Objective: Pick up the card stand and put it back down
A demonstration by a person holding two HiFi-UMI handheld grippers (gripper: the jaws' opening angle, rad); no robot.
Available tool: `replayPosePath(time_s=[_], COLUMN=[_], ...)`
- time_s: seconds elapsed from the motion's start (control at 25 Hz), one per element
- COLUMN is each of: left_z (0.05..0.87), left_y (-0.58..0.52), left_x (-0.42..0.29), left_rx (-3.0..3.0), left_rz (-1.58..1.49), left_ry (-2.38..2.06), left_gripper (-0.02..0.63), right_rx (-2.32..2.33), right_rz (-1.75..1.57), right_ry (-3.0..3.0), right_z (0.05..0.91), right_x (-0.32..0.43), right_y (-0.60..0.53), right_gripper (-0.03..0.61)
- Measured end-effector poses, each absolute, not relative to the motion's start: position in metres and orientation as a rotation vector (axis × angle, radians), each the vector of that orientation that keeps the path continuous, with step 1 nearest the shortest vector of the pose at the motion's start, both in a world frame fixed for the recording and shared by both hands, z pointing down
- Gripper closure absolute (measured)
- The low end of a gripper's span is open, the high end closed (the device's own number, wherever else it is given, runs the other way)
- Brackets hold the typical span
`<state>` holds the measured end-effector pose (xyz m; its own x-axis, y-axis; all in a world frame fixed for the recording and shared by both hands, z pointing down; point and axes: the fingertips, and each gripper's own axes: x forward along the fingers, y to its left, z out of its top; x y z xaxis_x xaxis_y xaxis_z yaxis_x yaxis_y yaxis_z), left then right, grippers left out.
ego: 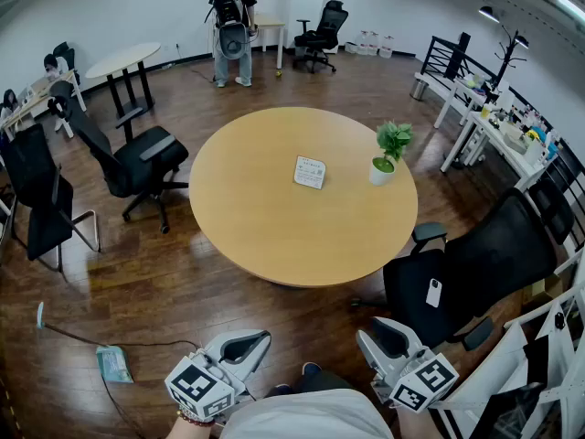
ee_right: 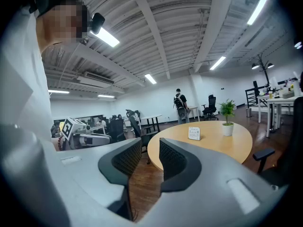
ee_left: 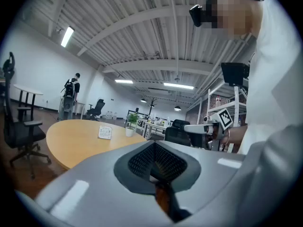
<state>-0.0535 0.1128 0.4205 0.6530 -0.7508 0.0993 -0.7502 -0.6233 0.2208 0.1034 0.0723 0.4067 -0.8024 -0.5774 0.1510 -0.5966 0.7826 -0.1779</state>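
Note:
The card stand point(ego: 310, 172) is a small white sign standing upright near the middle of the round wooden table point(ego: 265, 236). It also appears far off in the left gripper view as the card stand point(ee_left: 104, 132) and in the right gripper view as the card stand point(ee_right: 194, 133). Both grippers are held low near the person's body, well short of the table. The left gripper point(ego: 239, 346) point(ee_left: 154, 149) has its pads pressed together with nothing in them. The right gripper point(ego: 386, 338) point(ee_right: 150, 149) stands open, a clear gap between its pads, and holds nothing.
A potted plant point(ego: 391, 152) stands on the table to the right of the card stand. A black office chair point(ego: 475, 273) sits at the table's near right and another chair point(ego: 137, 158) at its left. A person with a backpack point(ego: 232, 26) stands at the back. Cluttered desks point(ego: 498, 126) line the right wall.

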Motion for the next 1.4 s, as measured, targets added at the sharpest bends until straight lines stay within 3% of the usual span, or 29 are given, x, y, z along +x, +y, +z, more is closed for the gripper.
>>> replayPosePath(time_s=[0.24, 0.8, 1.4], left_z=[0.414, 0.445, 0.44], left_y=[0.121, 0.125, -0.014], left_x=[-0.044, -0.032, -0.04], left_rx=[2.589, 2.601, 2.531], left_rz=[-0.104, 0.087, -0.011], left_ry=[-1.188, -1.061, -1.147], left_gripper=[0.613, 0.612, 0.612], right_rx=[0.915, 1.215, 1.113], right_rz=[0.334, 0.482, 0.497], right_ry=[-2.921, -2.885, -2.903], right_z=[0.393, 0.408, 0.41], right_x=[0.096, 0.136, 0.118], right_y=[0.082, 0.077, -0.091], right_gripper=[0.48, 0.445, 0.433])
